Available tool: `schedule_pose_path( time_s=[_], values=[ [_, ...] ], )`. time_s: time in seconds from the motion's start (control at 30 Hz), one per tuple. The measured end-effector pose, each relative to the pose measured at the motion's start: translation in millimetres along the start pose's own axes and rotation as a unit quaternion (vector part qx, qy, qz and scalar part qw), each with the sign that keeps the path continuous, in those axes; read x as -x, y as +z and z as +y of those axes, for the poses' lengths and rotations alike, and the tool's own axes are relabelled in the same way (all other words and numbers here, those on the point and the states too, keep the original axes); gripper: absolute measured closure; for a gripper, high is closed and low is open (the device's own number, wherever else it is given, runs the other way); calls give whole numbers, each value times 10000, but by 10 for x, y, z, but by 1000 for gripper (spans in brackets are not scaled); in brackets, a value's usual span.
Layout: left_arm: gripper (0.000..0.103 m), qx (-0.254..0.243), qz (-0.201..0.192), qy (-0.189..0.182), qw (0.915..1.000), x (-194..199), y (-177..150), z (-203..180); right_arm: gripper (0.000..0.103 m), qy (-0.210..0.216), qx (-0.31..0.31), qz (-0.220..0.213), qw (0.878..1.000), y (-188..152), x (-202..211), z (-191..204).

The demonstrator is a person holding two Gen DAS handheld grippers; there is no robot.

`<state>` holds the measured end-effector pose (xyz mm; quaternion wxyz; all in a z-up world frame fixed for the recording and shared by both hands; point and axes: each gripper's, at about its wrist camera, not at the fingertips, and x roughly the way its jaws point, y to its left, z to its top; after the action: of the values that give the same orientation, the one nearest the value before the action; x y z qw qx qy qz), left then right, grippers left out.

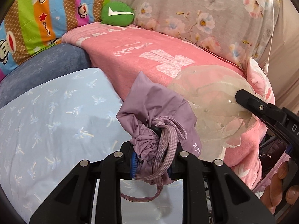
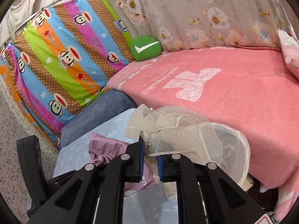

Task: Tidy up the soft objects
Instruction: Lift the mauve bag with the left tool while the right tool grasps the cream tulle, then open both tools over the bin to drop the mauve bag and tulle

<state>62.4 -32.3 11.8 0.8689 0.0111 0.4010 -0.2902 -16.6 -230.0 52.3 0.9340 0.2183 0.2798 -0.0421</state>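
Note:
A lilac drawstring pouch (image 1: 155, 110) with a woven cord hangs from my left gripper (image 1: 152, 161), which is shut on its gathered neck. To its right, a cream mesh pouch with pearl beads (image 1: 209, 100) is held by my right gripper (image 1: 241, 97), seen there as a black finger. In the right wrist view my right gripper (image 2: 150, 157) is shut on the cream mesh pouch (image 2: 173, 128). The lilac pouch (image 2: 110, 147) shows to its left, beside the left gripper's black body. Both pouches hang at the near edge of the pink blanket (image 2: 233, 97).
A green round cushion with a white tick (image 1: 117, 14) lies at the back of the pink blanket (image 1: 134, 56). A light blue palm-print pillow (image 1: 48, 112) and a blue-grey cushion (image 1: 43, 69) sit on the left. Striped cartoon cloth (image 2: 61, 61) and floral cloth (image 2: 205, 13) hang behind.

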Motion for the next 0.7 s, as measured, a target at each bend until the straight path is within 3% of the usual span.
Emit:
schedule_pose_path(
  time_s=[0.47, 0.7],
  values=[
    [77, -459, 132, -270, 9985, -173, 56, -493, 92, -213, -245, -170, 9993, 60, 200, -416],
    [51, -425, 78, -297, 9986, -231, 93, -594, 92, -308, -370, -231, 9986, 91, 244, -572]
  ],
)
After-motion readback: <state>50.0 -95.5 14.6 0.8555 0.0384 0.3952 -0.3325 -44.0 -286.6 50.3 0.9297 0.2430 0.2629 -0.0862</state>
